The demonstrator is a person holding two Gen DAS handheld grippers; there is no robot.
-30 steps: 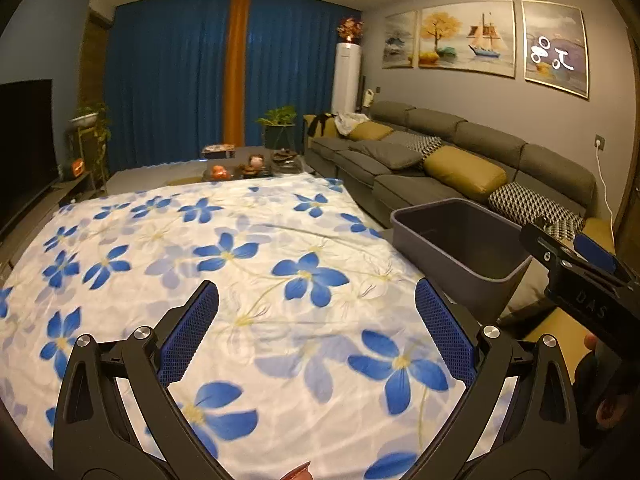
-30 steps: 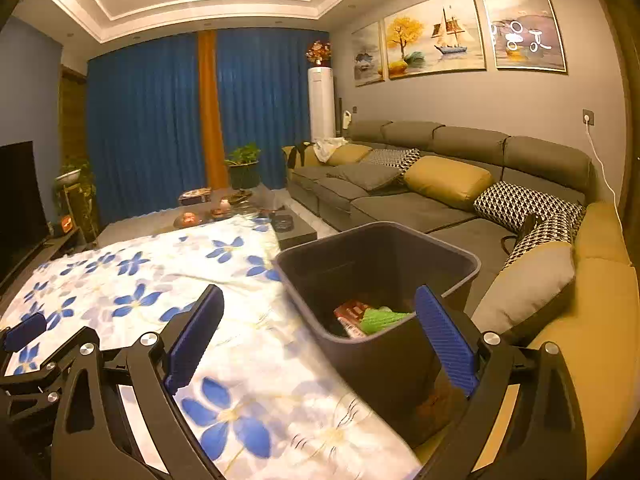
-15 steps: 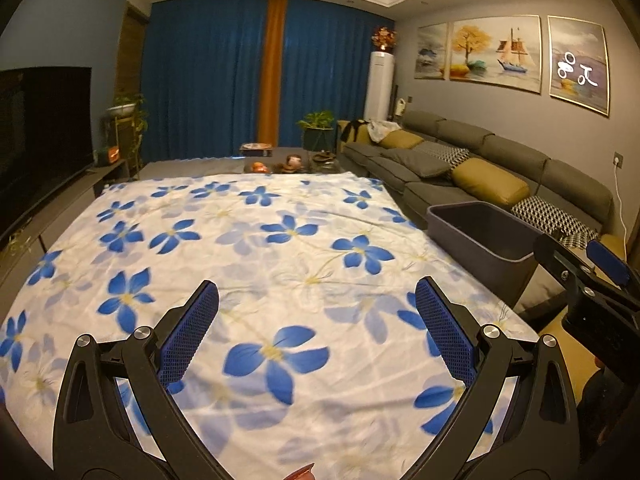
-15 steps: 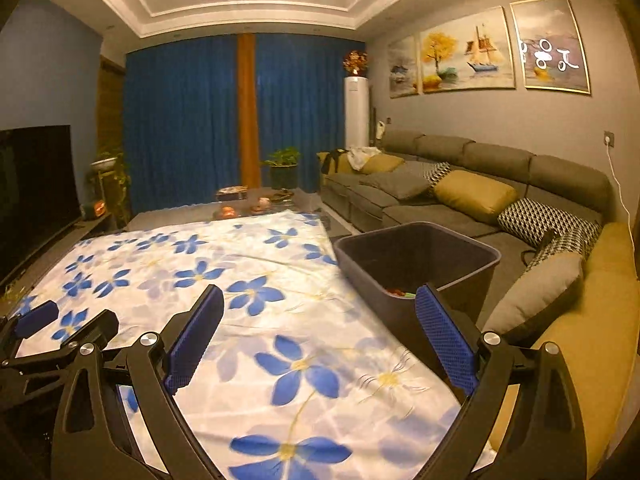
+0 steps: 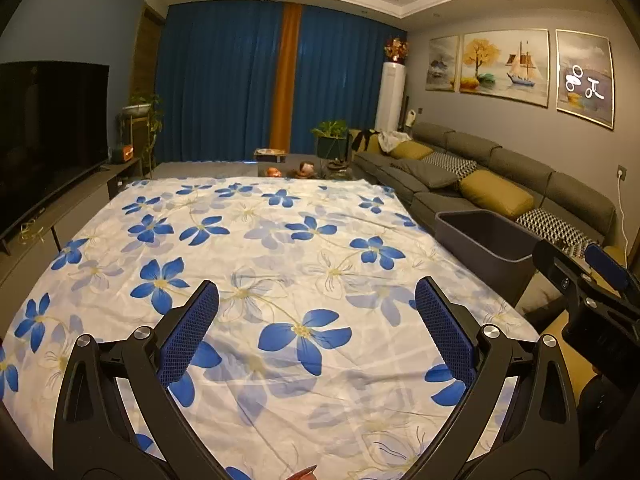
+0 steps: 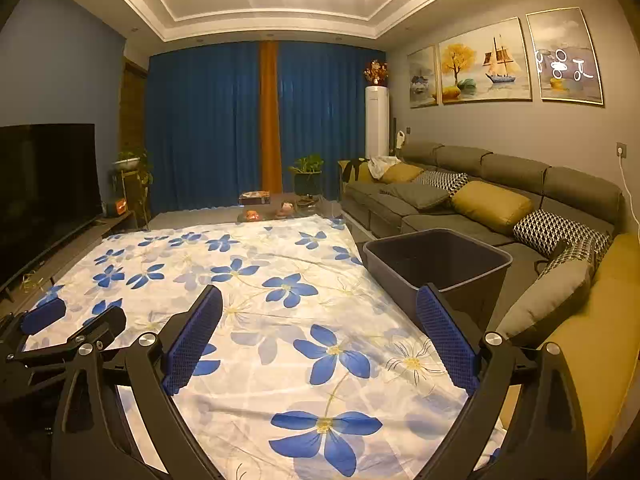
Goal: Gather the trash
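A dark grey bin stands at the right edge of a table draped in a white cloth with blue flowers. Its inside is too dark to make out from here. My left gripper hangs open over the near part of the cloth, nothing between its blue pads. My right gripper is open too, near the bin's front corner, holding nothing. In each wrist view the other gripper shows at the frame's edge. No trash shows on the cloth.
A grey sofa with yellow and patterned cushions runs along the right wall behind the bin. A dark TV stands on a low cabinet at the left. Small objects and a potted plant sit past the table's far end, before blue curtains.
Both grippers have pulled back and tilted up, so the bin looks farther off and lower. The red and green trash seen inside it a second ago is out of sight.
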